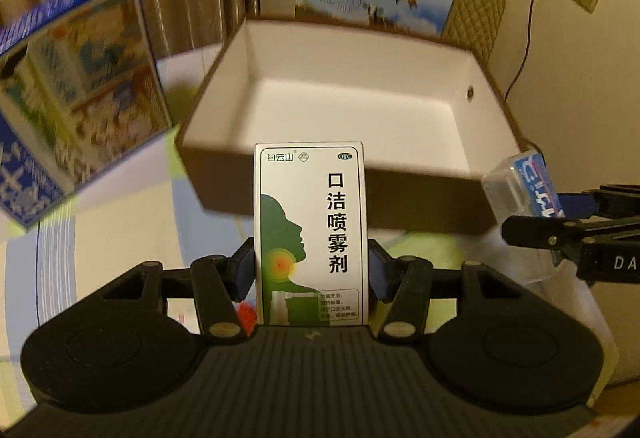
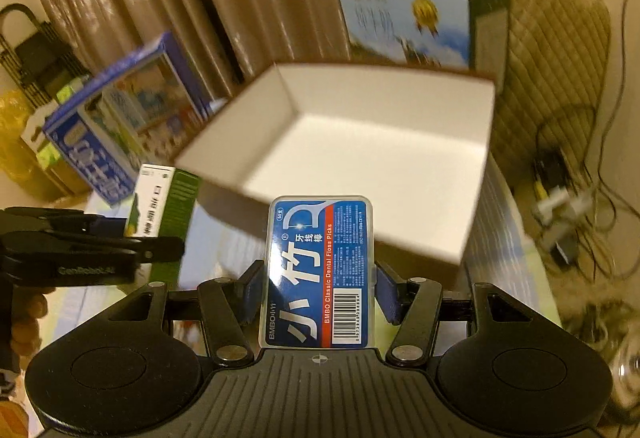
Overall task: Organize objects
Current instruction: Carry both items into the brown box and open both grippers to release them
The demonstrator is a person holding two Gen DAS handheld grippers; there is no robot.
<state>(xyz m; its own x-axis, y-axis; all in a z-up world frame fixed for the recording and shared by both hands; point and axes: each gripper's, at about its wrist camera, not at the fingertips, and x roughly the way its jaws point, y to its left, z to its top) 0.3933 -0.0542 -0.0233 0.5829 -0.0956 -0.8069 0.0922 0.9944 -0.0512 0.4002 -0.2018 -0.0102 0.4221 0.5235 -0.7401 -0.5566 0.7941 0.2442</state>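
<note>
My left tongs (image 1: 311, 270) clamp the spray box (image 1: 311, 230), my right tongs (image 2: 318, 286) the floss case (image 2: 320, 274), both near the empty open box (image 1: 340, 94). Next, I judge: carry over its rim, release.

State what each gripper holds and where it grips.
The left gripper clamps the mouth spray box by its two narrow sides near the lower end. The right gripper clamps the floss pick case by its long side edges.
</note>
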